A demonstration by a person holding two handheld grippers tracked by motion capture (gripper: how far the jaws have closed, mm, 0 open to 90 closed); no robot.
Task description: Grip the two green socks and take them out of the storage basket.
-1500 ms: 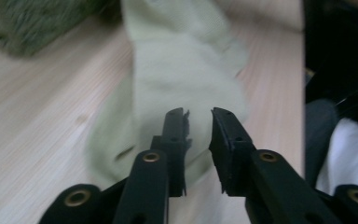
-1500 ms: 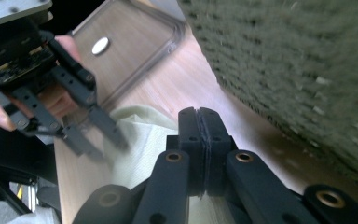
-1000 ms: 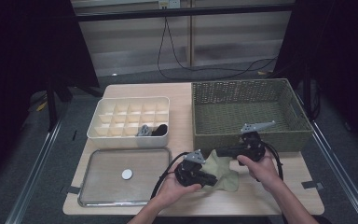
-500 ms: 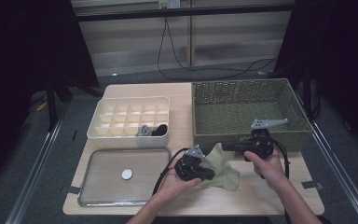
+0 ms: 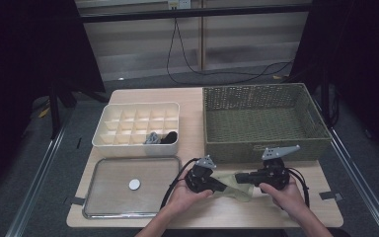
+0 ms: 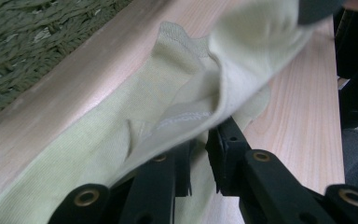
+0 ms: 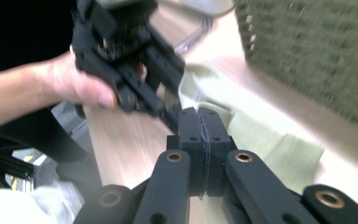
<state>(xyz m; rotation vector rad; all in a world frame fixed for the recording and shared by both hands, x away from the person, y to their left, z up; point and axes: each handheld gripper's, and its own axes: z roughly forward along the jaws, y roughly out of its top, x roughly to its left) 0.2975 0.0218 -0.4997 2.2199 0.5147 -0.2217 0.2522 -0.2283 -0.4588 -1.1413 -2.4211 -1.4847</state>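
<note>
Cloth [image 5: 233, 180] before basket [image 5: 262, 117], tray [image 5: 109, 186] to its left, divided box [image 5: 136, 124] behind tray.

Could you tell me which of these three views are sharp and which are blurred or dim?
High view: sharp on the lit table, dark surroundings. Left gripper view: the pale green cloth near the lens is soft, and the basket is blurred. Right gripper view: its fingers are fairly crisp, while the left gripper and the basket are smeared.

No text can be read with certainty. The pale green cloth [image 6: 168, 107] carries one short line of light printed letters near the left gripper's jaws, seen in the left gripper view, but the letters are too blurred to read.
</note>
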